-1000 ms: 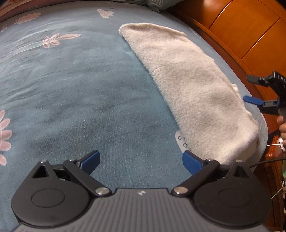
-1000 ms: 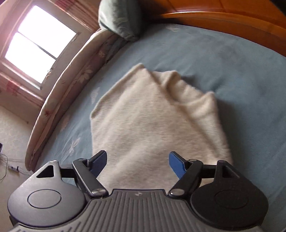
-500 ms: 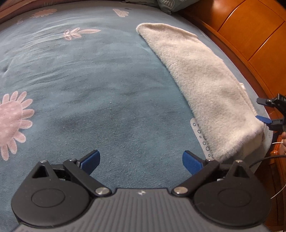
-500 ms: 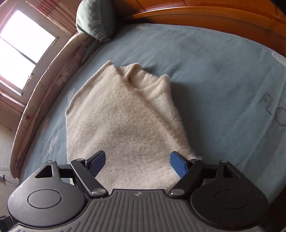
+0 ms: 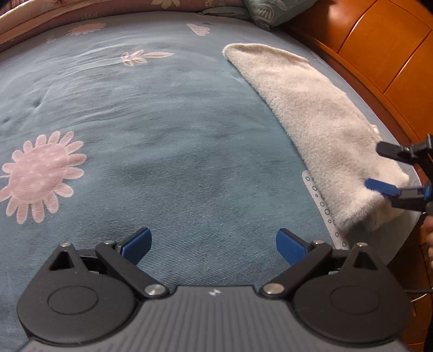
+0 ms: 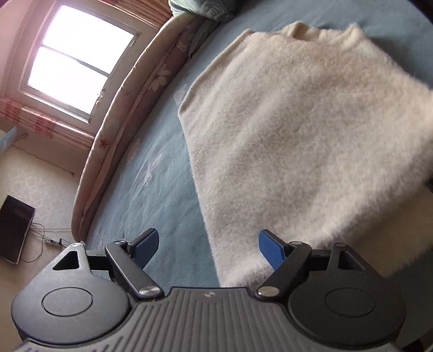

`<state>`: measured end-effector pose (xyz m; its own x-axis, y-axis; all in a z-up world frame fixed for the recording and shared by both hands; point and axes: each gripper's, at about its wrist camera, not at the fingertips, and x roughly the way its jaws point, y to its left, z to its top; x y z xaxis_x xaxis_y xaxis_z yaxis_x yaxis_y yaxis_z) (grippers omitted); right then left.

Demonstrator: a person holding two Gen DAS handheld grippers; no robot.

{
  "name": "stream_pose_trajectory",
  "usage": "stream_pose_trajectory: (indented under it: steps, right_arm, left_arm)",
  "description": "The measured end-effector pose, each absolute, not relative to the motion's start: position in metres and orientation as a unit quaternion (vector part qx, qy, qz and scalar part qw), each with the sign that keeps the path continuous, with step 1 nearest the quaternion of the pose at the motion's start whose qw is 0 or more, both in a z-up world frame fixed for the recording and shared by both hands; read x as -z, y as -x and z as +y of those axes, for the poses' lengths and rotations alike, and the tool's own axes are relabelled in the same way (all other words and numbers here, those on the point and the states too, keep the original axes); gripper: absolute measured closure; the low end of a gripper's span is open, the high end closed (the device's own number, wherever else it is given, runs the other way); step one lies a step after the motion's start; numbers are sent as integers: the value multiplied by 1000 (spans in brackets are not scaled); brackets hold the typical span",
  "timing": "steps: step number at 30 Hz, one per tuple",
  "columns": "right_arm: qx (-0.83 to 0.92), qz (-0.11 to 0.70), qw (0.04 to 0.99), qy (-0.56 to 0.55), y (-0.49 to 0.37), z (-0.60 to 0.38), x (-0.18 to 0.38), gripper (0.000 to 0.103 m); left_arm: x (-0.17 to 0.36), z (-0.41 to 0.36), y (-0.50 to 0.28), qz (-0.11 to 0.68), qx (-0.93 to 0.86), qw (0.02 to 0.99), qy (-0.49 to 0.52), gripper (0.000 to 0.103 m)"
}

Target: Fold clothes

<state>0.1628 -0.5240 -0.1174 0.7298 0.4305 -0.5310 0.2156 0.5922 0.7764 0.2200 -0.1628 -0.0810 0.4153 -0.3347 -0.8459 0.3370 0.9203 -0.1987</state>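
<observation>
A cream fluffy garment (image 5: 311,108) lies folded lengthwise along the right side of the blue bed, also filling the right wrist view (image 6: 297,121). My left gripper (image 5: 212,243) is open and empty over bare sheet, to the left of the garment's near end. My right gripper (image 6: 207,246) is open and empty, its jaws at the garment's near left corner. It also shows in the left wrist view (image 5: 379,168), open, with its lower blue finger touching the garment's near end by the bed edge.
The blue sheet (image 5: 135,135) carries pink flower prints. A wooden headboard (image 5: 379,40) runs along the right. A green pillow (image 6: 200,6) lies at the far end. A padded bed rail (image 6: 130,113), a window (image 6: 75,65) and a floor with a black box (image 6: 13,230) lie to the left.
My left gripper has drawn back and left from the garment. My right gripper has dropped to the garment's near left corner at the bed edge. Both stay open.
</observation>
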Motion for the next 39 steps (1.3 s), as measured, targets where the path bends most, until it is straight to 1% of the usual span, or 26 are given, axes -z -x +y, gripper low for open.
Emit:
stream_pose_trajectory:
  steps: [4,7,10,14,18,20,23,26,33,39]
  right_arm:
    - [-51,349,826,-439,-140,-525,115,20]
    - [-36,361,838,-408,-146,-515,94,19]
    - [-64,366,851,-371,-144,-501,81,18]
    - [-61,384,854,-346,-149,-483,88,18]
    - [-69,383,850,-353,-130,-492,98,18]
    - [-76,378,848,-364,-120,-500,93,18]
    - [-48,367,869,-327,-115,-506,74,14]
    - [-26,369,880,-297,-122,-510,66,13]
    - [-31,379,876,-297,-138,-519,77,13]
    - [-24,379,875,-299,-133,-529,87,13]
  left_arm:
    - [87,-161,-223,503,195,842,-1,5]
    - [91,-168,-220,507,205,838,-4,5]
    - [91,-172,-215,508,213,834,-8,5]
    - [88,-171,-211,507,211,836,-18,5]
    - [88,-165,-213,508,200,838,-19,5]
    - [90,-166,-214,509,198,838,-18,5]
    - [94,-170,-216,512,202,835,-15,5]
    - [98,-177,-217,516,214,829,-16,5]
    - [99,-187,-217,513,200,833,-44,5]
    - [107,-192,-221,526,193,827,-52,5]
